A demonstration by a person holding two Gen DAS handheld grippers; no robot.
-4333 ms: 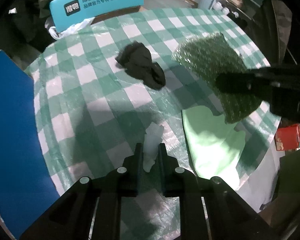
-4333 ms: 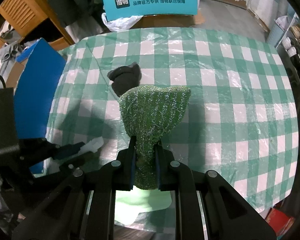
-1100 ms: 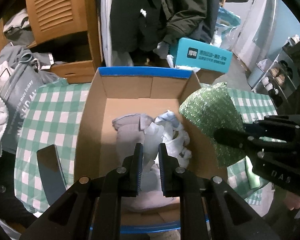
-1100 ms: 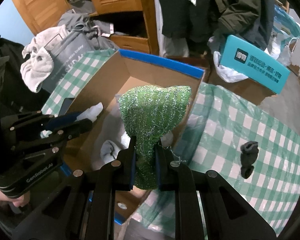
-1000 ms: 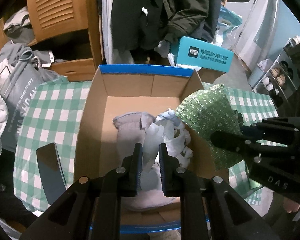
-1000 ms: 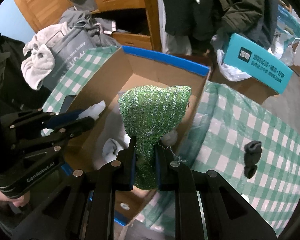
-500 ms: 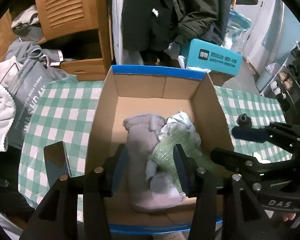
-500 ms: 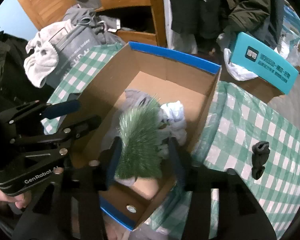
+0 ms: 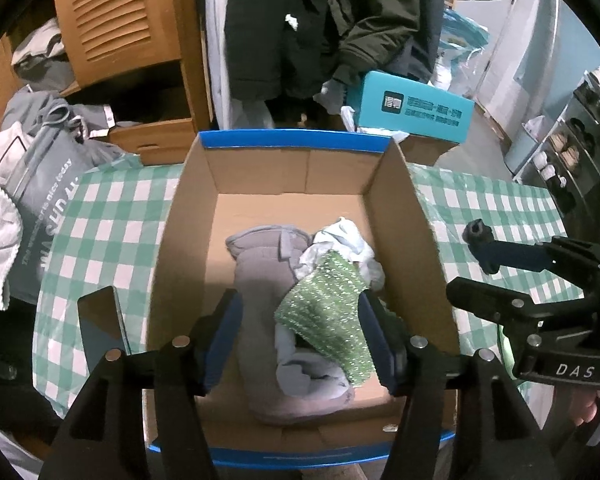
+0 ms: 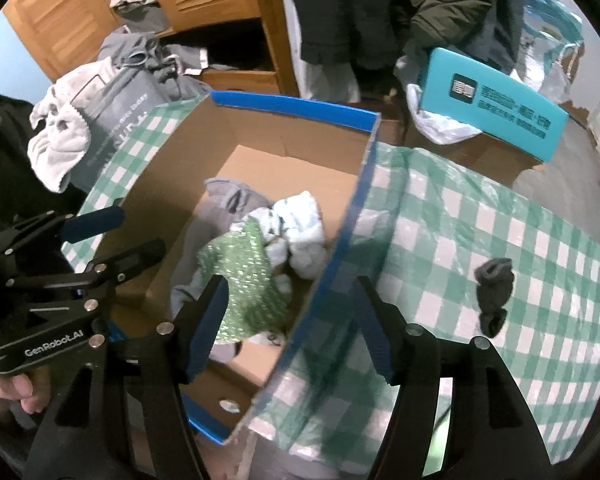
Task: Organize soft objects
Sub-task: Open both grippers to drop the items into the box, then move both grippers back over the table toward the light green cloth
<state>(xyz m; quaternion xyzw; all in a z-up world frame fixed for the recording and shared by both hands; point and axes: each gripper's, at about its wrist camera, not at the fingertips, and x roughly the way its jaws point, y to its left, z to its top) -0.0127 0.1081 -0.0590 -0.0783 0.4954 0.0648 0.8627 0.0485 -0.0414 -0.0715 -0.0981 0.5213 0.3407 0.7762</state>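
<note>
My right gripper [image 10: 288, 320] and left gripper [image 9: 300, 332], jaws just opened, hold nothing; the dark crumpled sock [image 10: 494, 286] lies right of frame, nearer my right.

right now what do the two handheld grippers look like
Both are black frames with silver screws and blue-padded fingers. The left gripper body reads "GenRobot.AI" in white; the right gripper body reads "DAS". No cables or sleeves are visible.

Dim indoor light, fisheye-warped edges (rt view blurred).
</note>
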